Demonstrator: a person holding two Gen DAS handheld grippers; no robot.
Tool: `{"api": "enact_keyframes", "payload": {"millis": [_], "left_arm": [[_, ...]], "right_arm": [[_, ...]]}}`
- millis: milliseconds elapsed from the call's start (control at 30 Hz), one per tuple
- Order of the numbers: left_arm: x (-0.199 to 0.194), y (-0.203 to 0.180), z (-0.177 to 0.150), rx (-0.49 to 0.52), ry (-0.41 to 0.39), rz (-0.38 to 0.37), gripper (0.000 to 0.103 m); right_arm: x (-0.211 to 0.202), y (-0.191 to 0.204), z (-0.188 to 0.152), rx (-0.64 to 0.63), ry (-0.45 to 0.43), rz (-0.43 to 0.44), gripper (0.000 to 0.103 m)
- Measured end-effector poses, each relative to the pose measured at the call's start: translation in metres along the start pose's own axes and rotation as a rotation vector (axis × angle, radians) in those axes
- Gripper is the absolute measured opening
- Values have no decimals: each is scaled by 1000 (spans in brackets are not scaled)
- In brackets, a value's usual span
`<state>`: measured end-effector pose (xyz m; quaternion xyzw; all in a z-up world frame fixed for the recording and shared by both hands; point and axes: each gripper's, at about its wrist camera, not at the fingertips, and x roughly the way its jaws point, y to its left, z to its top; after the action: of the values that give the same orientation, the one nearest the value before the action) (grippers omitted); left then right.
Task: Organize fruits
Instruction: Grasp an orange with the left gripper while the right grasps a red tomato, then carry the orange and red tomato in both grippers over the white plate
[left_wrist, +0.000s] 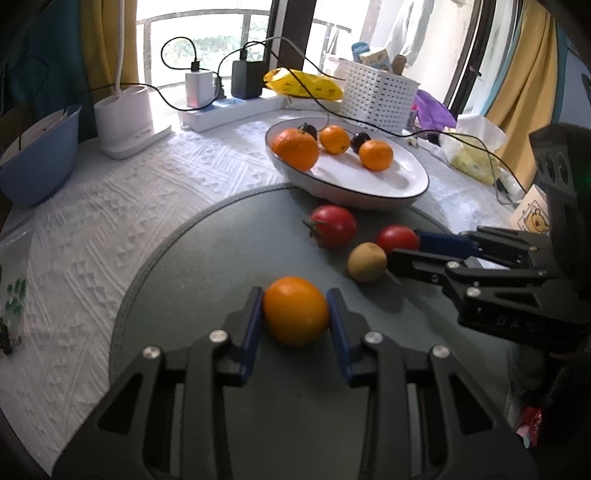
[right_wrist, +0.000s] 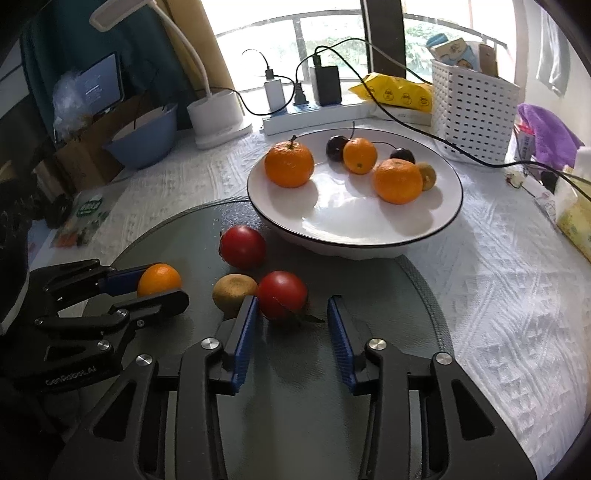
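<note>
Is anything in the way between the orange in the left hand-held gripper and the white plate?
The left hand-held gripper closes on the orange. Toward the white plate, a red tomato lies just before the rim, slightly right of a straight path; lifting over should clear it.

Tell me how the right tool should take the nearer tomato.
Grip the nearer tomato across its round middle, coming straight ahead with the right tool. Its pads already flank it, the left one close. Avoid the brown fruit touching its left.
</note>
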<state>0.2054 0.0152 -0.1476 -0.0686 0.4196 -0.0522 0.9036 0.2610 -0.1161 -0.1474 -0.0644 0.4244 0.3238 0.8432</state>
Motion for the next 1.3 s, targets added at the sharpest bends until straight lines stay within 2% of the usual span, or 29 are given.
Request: {"api": "enact_keyframes", "payload": {"millis": [100,333,700,1300], "left_arm": [[-2,1,0,-7,-5,-8,35],[-8,4,0,-29,-14,-35,35],[-25,-2,-2,-36,-40,-55,35],[-47,-41,12,49,-89,-37,35]], "right_arm": [[1,4,0,-15,5,-5,30],[-2,6,-1,-18,3,-13,30],[-32,5,-3,-15,-68,-16,30],[-77,-23,-13,12,-192,-7,30]]}}
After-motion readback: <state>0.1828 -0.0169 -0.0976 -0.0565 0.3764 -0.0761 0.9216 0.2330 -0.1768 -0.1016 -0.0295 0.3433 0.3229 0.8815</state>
